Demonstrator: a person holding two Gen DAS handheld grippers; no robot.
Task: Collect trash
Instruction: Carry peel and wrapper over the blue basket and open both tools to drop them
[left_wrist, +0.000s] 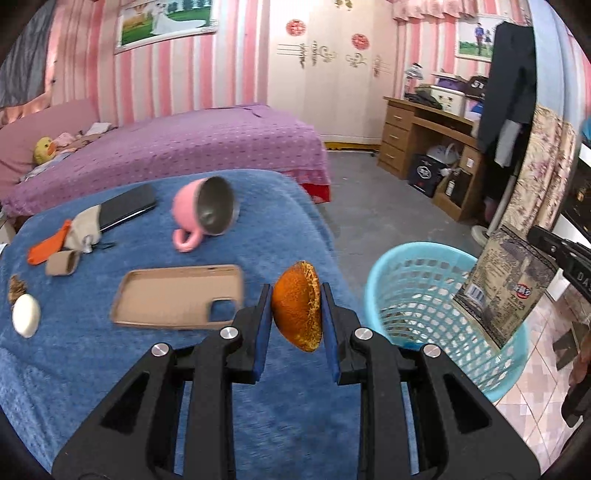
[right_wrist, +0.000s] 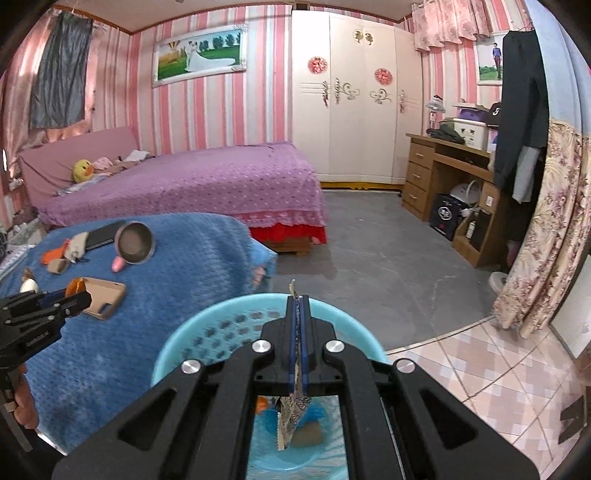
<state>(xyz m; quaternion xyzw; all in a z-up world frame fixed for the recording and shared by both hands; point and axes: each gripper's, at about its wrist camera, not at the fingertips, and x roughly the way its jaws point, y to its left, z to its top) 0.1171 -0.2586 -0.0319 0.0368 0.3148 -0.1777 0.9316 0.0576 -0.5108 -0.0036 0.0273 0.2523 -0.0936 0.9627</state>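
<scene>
My left gripper (left_wrist: 296, 312) is shut on an orange peel (left_wrist: 297, 306) and holds it above the right edge of the blue-covered table (left_wrist: 92, 369). It also shows in the right wrist view (right_wrist: 75, 291). My right gripper (right_wrist: 299, 314) is shut on a flat snack wrapper (right_wrist: 293, 410), held edge-on over the light blue mesh bin (right_wrist: 207, 332). In the left wrist view the wrapper (left_wrist: 506, 288) hangs over the bin (left_wrist: 417, 291). Some trash lies at the bin's bottom.
On the table lie a tipped pink cup (left_wrist: 203, 210), a tan phone case (left_wrist: 181, 295), a dark phone (left_wrist: 127, 206), an orange item with a cloth pouch (left_wrist: 50, 245), a small cardboard tube (left_wrist: 62, 263) and a white egg-like object (left_wrist: 26, 315). A purple bed (left_wrist: 177, 147) stands behind.
</scene>
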